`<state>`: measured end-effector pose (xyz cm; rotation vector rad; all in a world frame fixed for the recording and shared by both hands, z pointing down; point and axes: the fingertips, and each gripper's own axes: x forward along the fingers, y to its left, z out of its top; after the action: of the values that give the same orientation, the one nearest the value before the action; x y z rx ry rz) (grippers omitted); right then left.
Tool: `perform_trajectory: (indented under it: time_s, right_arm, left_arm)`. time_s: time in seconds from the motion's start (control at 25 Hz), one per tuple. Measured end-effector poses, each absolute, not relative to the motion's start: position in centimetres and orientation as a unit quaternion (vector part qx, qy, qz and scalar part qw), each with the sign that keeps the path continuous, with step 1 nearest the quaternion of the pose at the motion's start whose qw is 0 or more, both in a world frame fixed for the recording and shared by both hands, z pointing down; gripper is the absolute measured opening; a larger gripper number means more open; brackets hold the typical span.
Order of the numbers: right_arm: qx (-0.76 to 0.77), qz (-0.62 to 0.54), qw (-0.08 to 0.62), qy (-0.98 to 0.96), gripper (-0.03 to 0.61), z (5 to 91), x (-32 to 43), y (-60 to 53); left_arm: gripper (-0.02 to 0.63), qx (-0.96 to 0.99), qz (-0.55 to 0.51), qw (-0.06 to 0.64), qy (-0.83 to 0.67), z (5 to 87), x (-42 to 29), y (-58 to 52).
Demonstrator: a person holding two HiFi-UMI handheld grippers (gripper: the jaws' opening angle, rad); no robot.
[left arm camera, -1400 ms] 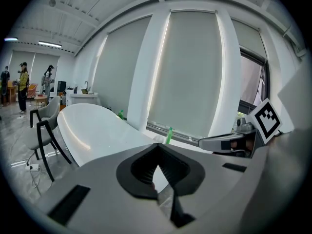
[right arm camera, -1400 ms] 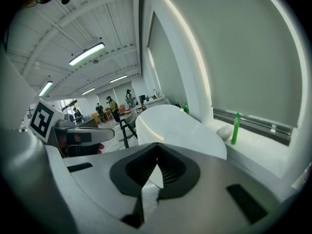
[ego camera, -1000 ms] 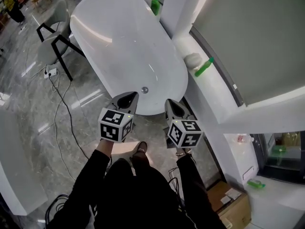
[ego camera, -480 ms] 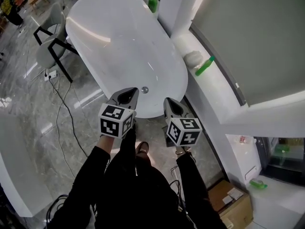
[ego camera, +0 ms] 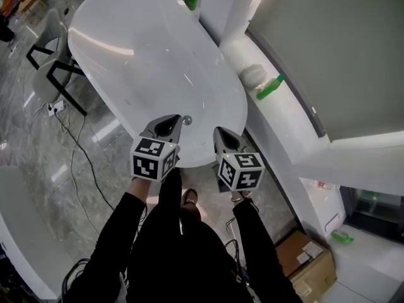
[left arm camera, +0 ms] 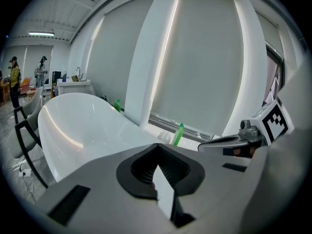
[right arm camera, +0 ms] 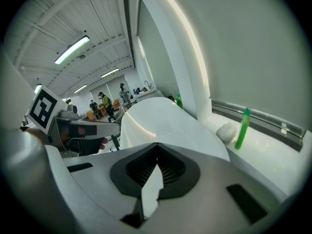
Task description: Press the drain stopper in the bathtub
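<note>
Bathtub (ego camera: 145,55), white and oval, has the round drain stopper (ego camera: 187,120) set in its bottom at the near end. In the head view the stopper shows just past the tip of the left tongs (ego camera: 170,124), whose jaws are closed on nothing. The right tongs (ego camera: 222,136), also closed and empty, hang beside them near the rim, where a window ledge (ego camera: 281,122) carrying a green bottle (ego camera: 270,87) crowds the tub's right side, while grey floor (ego camera: 57,169) with chairs (ego camera: 47,74) lies along its left.
</note>
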<state>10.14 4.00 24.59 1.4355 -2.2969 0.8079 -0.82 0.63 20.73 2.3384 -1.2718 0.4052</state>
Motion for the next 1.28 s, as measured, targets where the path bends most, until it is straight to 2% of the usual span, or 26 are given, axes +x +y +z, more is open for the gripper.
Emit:
perform_trajectory:
  time_s: [0.72, 1.28]
  right_arm:
    - [0.521, 0.339, 0.199, -0.758, 0.002, 34.2, 8.6, -6.5]
    - [0.521, 0.376, 0.217, -0.735, 0.002, 44.6, 8.5, -10.4]
  left_arm:
    - [0.006, 0.844, 0.210, 0.282, -0.405, 32.8, -1.8, -11.5]
    - [0.006, 0.833, 0.244, 0.315, -0.384, 45.4, -0.7, -14.9]
